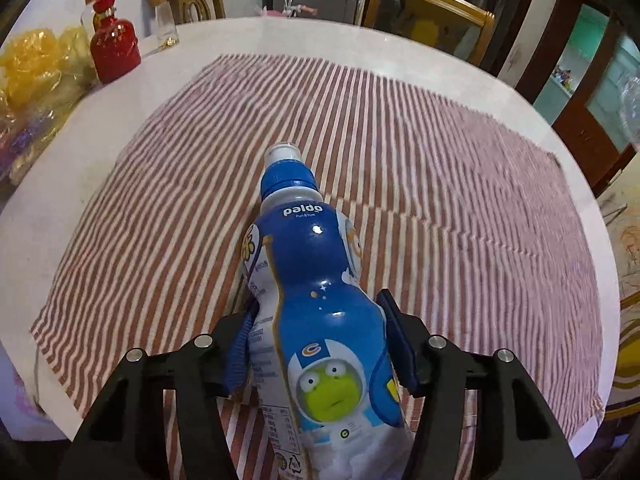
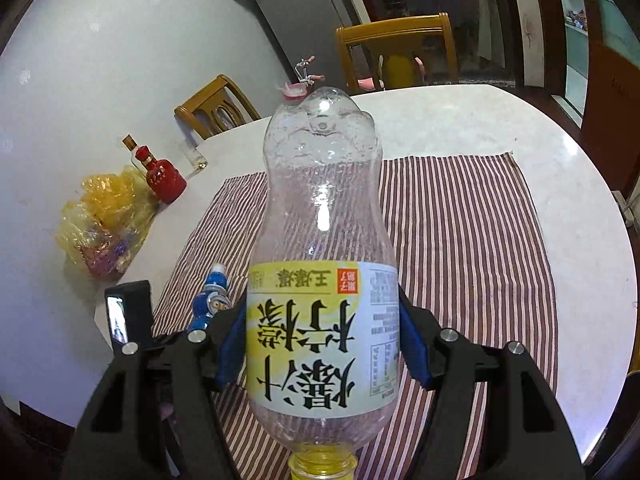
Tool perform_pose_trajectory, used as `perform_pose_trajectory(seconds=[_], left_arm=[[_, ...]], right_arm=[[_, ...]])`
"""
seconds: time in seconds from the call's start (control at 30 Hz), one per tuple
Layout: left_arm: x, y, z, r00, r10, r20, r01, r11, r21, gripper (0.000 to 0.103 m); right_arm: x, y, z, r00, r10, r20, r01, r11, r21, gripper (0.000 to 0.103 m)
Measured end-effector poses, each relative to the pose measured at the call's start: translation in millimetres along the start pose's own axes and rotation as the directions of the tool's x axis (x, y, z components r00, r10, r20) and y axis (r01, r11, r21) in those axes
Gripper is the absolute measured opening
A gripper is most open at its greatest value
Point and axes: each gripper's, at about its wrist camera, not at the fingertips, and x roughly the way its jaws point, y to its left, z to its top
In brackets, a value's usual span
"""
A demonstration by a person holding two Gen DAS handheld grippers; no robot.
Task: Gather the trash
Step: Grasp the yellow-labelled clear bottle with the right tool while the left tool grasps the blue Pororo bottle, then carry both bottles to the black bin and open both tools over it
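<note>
A blue Paldo drink bottle (image 1: 316, 280) with a cartoon label and a white-and-blue cap lies on the striped cloth (image 1: 440, 184), cap pointing away. My left gripper (image 1: 316, 304) is shut on its lower body, both blue pads pressing its sides. In the right wrist view, a clear empty bottle (image 2: 320, 208) with a yellow-and-white label hangs above the table, its yellow cap toward the camera and its base away. My right gripper (image 2: 320, 304) is shut on its labelled middle. The blue bottle (image 2: 212, 296) shows low at the left there.
The round white table (image 2: 500, 120) carries a red bottle (image 1: 114, 50), a crumpled yellow plastic bag (image 1: 36, 80) and a clear glass (image 1: 166, 26) at its far left. Wooden chairs (image 1: 432, 12) stand behind the table. A wall and doorway lie beyond.
</note>
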Motion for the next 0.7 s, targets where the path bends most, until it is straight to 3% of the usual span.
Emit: perform_pose_trajectory(seconds=[0.17,0.33,0.57,0.7], left_arm=[[-27.1,-5.6,8.7,0.997,-0.044,0.071,0.042,0.999,0.024,0.056],[-68.8,-28.7,14.6,0.981,-0.113,0.158,0.101,0.991,0.086,0.056],[-130.4,-76.1,16.0,0.936,-0.235,0.262,0.181,0.960,0.214,0.055],[-163.0,-107.1,13.7,0.899,-0.315,0.304,0.224,0.927,0.299,0.055]], right_arm=[[-6.4,-0.9,0.1,1.000,0.000,0.015,0.000,1.000,0.002,0.064],[-22.6,-3.7,-2.5,0.998,-0.013,0.055,0.012,1.000,0.015,0.064],[-70.7,-34.5,-13.1,0.984,-0.100,0.147,0.088,0.992,0.085,0.064],[-101.0,-67.1,-24.0,0.967,-0.177,0.185,0.148,0.976,0.160,0.064]])
